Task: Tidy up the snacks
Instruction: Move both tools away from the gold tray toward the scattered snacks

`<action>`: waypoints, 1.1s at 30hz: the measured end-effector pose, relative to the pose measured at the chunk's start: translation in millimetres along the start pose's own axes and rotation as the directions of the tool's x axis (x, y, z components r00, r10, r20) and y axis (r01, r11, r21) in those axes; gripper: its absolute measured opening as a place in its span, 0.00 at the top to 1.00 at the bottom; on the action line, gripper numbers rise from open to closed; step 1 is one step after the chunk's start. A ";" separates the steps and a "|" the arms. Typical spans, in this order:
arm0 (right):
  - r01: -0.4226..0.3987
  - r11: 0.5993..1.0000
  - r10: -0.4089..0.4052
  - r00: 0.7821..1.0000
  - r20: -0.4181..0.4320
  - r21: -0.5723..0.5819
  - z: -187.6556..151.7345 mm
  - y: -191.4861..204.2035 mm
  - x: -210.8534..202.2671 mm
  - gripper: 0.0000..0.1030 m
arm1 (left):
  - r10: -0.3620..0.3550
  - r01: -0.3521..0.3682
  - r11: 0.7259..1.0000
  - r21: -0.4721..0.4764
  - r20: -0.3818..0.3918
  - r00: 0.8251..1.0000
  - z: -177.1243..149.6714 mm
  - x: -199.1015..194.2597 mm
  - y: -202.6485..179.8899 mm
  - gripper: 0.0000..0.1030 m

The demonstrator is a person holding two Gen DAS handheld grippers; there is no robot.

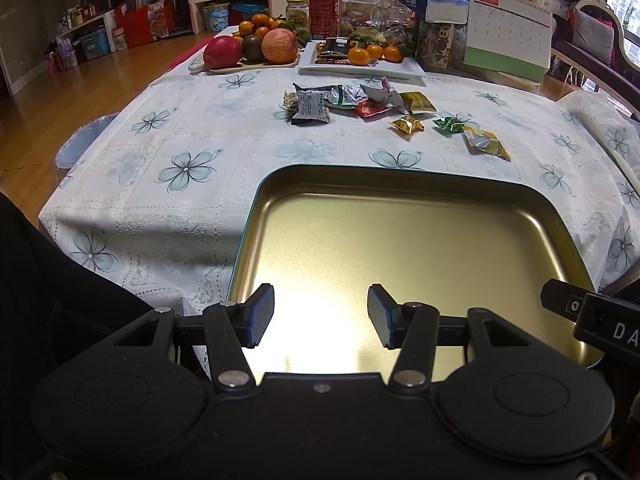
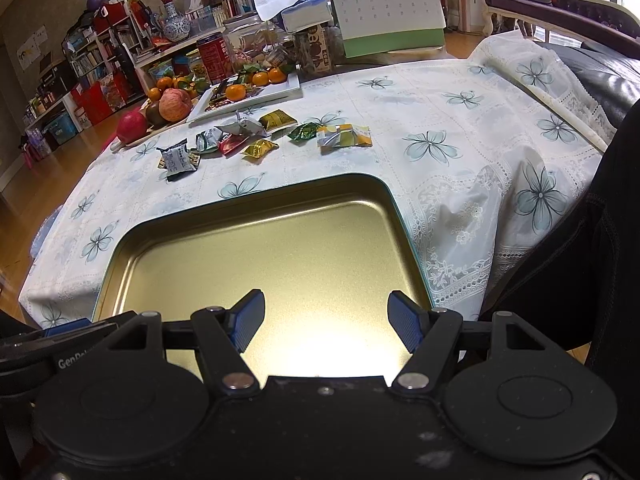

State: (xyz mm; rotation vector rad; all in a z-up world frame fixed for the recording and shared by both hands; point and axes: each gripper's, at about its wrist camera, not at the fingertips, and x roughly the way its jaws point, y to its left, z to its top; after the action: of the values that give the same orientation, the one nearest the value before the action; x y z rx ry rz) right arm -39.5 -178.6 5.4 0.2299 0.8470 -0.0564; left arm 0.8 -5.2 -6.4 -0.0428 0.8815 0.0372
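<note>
Left wrist view: left claw (image 1: 321, 316) gapes empty over the gold tin (image 1: 400, 188) at the table's near edge; right claw (image 2: 326, 320) likewise; snacks (image 1: 360, 106) lie mid-table; slick wrappers may slip from the pads.

A gold tin (image 1: 420, 240) with a teal rim sits on a white tablecloth (image 1: 192, 152) patterned with pale blue flowers, with gold, green and red wrapped snacks (image 1: 372, 106) farther off.

Left gripper (image 1: 321, 316): matte black body, blue ribbed pads (image 1: 262, 314), silver pivot screws, two round embossed discs. Right gripper (image 2: 326, 322): same build, white specks at 6 o'clock. Black stitched sleeve (image 2: 592, 248) at 3 o'clock.
</note>
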 end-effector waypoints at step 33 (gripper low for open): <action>-0.052 0.997 0.053 0.998 0.020 -0.061 -1.3 14.7 -8.4 0.30 | 0.097 -0.098 0.991 -0.087 -0.016 0.995 6.8 -6.1 10.6 0.44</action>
State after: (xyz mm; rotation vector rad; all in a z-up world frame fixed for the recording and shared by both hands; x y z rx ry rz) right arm -44.0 -164.4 13.5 0.1947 0.8199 0.0156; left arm 1.6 5.7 2.4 -0.0820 0.8926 0.1677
